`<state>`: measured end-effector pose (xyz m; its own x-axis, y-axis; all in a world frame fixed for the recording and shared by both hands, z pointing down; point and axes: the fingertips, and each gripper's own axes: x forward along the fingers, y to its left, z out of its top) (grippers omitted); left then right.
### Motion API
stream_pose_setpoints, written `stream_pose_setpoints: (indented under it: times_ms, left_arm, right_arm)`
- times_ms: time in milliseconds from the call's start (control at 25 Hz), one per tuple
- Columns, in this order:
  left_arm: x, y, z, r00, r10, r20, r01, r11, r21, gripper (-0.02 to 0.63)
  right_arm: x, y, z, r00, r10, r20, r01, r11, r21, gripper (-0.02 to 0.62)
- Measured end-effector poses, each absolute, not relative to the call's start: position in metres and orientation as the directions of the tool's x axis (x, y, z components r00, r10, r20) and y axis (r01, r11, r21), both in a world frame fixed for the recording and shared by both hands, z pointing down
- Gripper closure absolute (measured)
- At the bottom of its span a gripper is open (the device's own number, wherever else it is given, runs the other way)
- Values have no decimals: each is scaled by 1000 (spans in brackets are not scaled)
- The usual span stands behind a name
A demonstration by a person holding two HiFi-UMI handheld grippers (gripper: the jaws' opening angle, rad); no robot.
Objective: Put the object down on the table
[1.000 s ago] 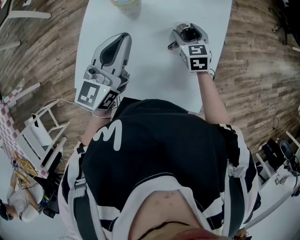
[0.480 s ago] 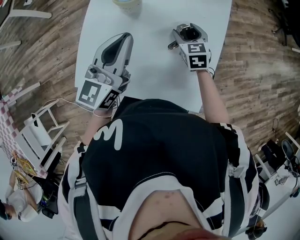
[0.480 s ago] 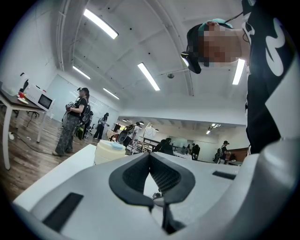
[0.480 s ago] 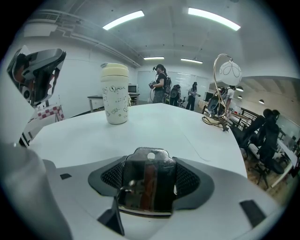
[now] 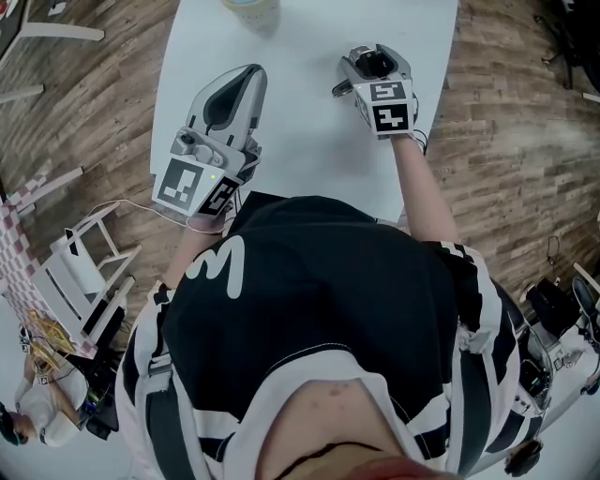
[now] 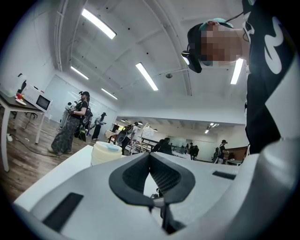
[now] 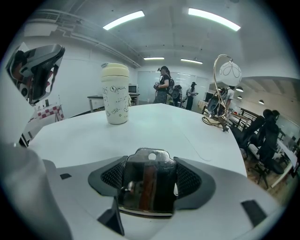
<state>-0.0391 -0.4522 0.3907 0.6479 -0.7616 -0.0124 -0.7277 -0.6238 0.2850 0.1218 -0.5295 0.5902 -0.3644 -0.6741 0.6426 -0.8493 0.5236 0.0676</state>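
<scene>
In the right gripper view a shiny metal piece (image 7: 149,180) with a small hole near its top sits clamped between the dark pads (image 7: 188,182). My right gripper (image 7: 149,187) is shut on it, low over the white table (image 7: 154,126). From the head view the same gripper (image 5: 373,62) hovers over the table's right half (image 5: 309,141), the dark metal piece (image 5: 379,64) at its tip. My left gripper (image 5: 244,77) lies over the table's left half. Its jaws (image 6: 150,157) are shut with nothing between them.
A cream tumbler (image 7: 116,93) with a lid stands at the far side of the table (image 5: 251,7), ahead of both grippers (image 6: 107,152). A wire lamp (image 7: 226,75) and its cable (image 7: 216,122) sit at the far right. Wooden floor (image 5: 525,141) borders the table on both sides.
The right gripper with the metal piece has drifted slightly left and away from me. The left gripper has hardly moved.
</scene>
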Motion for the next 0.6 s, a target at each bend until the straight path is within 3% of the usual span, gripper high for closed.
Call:
stream_pose_setpoints:
  times_ms: [600]
  left_arm:
    - [-29, -442, 379, 675, -738, -24, -712, -659, 243, 601]
  right_arm:
    - [127, -519, 561, -370, -757, 538, -864, 493, 101, 293]
